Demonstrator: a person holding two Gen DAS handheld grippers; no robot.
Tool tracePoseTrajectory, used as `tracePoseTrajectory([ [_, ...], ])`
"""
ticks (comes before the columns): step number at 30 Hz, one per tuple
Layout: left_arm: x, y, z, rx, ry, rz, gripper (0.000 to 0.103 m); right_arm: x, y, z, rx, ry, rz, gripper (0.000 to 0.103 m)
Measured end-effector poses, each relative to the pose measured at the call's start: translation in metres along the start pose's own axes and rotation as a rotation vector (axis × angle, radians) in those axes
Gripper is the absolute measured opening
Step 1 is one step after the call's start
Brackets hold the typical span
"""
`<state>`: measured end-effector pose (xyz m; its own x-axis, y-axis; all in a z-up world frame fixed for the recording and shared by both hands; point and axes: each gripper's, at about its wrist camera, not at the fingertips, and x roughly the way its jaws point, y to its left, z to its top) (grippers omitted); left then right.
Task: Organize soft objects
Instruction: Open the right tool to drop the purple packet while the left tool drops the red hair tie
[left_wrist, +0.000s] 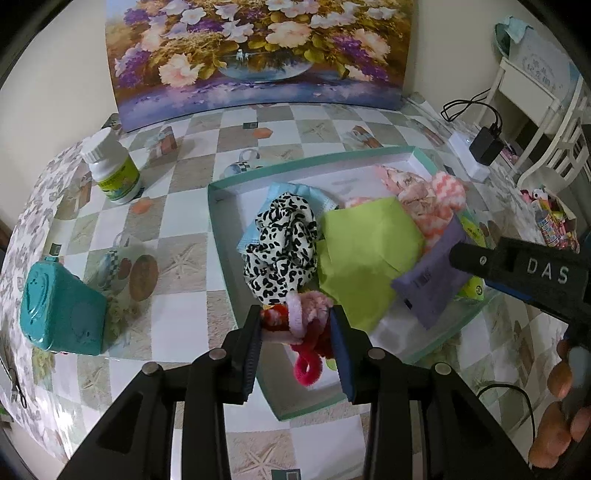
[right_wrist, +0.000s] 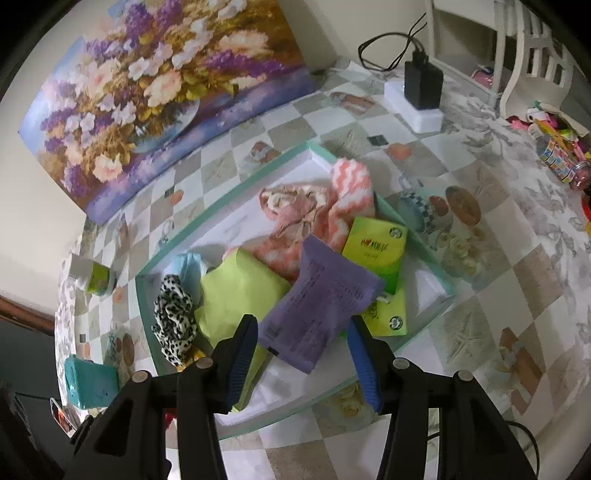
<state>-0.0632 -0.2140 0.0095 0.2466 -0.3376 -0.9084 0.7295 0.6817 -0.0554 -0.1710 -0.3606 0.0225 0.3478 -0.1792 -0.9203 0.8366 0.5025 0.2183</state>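
My left gripper (left_wrist: 295, 328) clenched fuzzy pink-and-red plush hair ties (left_wrist: 306, 325); my right gripper (right_wrist: 303, 343) pinched a crinkly purple soft packet (right_wrist: 321, 299).

The surface (left_wrist: 184, 321) wore a glossy checked oilcloth. The leopard-print scrunchie (left_wrist: 282, 245) looked satiny, the pink and red hair ties (left_wrist: 308, 314) fuzzy (plush, chenille-like). The purple packet (right_wrist: 325, 295) was smooth matt plastic film, the teal case (left_wrist: 61, 308) hard glossy plastic.
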Motion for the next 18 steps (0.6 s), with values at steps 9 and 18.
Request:
tracePoseTrajectory([
  [9, 0.028, -0.001, -0.001, -0.007, 0.066, 0.005, 0.039, 0.018, 0.005, -0.004, -0.021, 0.068, -0.029, 0.054],
  [18, 0.028, -0.001, -0.002, -0.018, 0.080, -0.006, 0.049, 0.031, 0.007, -0.006, -0.031, 0.112, -0.048, 0.054],
])
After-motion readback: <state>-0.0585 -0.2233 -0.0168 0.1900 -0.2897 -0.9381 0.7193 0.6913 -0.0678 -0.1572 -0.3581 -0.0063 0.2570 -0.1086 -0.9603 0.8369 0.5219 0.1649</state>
